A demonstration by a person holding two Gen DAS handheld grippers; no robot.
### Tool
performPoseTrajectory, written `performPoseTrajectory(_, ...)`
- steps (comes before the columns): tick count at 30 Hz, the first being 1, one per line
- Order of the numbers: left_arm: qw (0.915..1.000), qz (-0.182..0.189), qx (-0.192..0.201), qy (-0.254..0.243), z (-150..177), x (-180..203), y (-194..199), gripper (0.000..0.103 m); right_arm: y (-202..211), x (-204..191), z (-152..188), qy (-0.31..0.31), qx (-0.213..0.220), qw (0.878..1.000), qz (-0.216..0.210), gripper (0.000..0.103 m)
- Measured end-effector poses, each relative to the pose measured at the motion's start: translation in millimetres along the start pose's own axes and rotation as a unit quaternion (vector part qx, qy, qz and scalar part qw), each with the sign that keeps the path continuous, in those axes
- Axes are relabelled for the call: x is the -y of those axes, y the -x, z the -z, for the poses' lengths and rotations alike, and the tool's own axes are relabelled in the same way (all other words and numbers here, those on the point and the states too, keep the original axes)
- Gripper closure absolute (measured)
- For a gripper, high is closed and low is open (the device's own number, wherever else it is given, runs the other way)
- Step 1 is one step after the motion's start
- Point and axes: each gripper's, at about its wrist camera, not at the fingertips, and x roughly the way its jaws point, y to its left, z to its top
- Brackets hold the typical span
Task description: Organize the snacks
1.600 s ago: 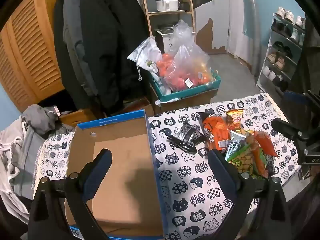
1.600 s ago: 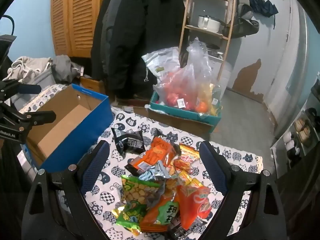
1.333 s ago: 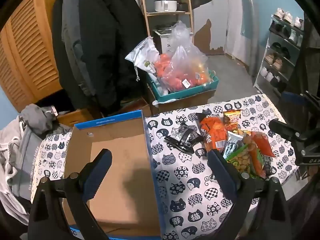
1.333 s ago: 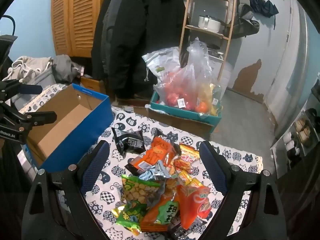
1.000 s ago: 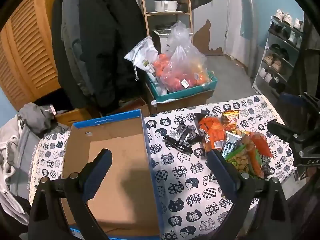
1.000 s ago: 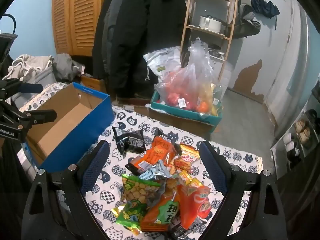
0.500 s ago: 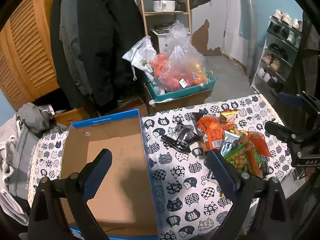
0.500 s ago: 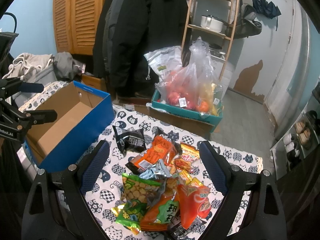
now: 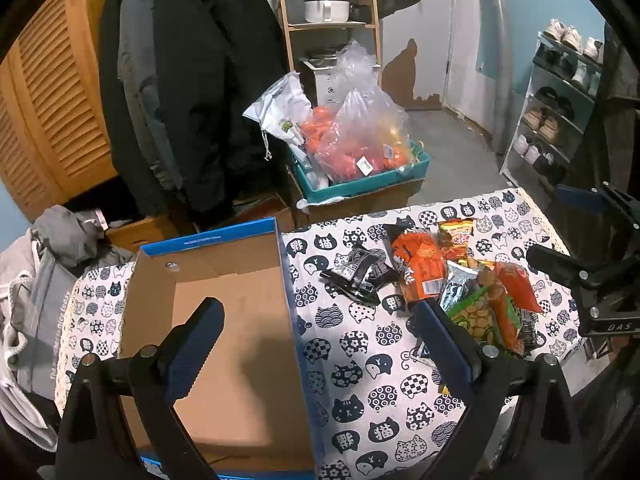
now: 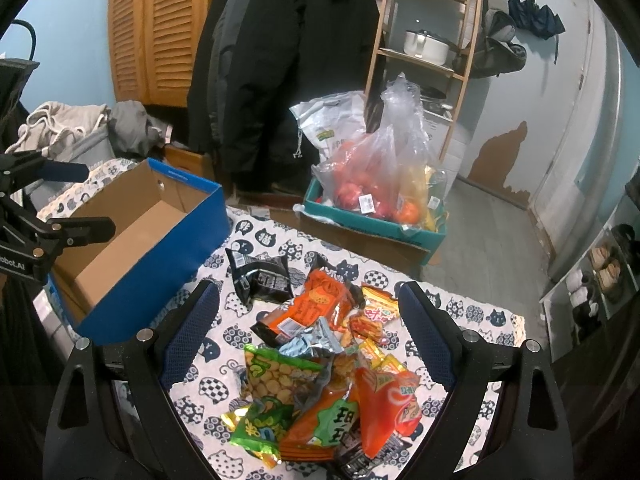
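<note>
While both grippers hang wide open and empty, the left gripper sits above the empty cardboard box; the right gripper sits above the snack pile on the cat-print tablecloth beside it.

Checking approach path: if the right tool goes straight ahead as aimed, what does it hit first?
Probably the heap of bright foil snack packets on the cat-print tablecloth, which lies between its open fingers; depth is uncertain.
</note>
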Motion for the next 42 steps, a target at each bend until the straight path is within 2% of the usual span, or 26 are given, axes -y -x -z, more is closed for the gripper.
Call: performPoseTrajectory(42, 1.0000, 0.000, 0.001, -0.002, 0.2, 4.9, 0.4, 0.005, -1.3, -1.5, 0.8, 0.004, -0.003, 1.000, 0.002, 0.013)
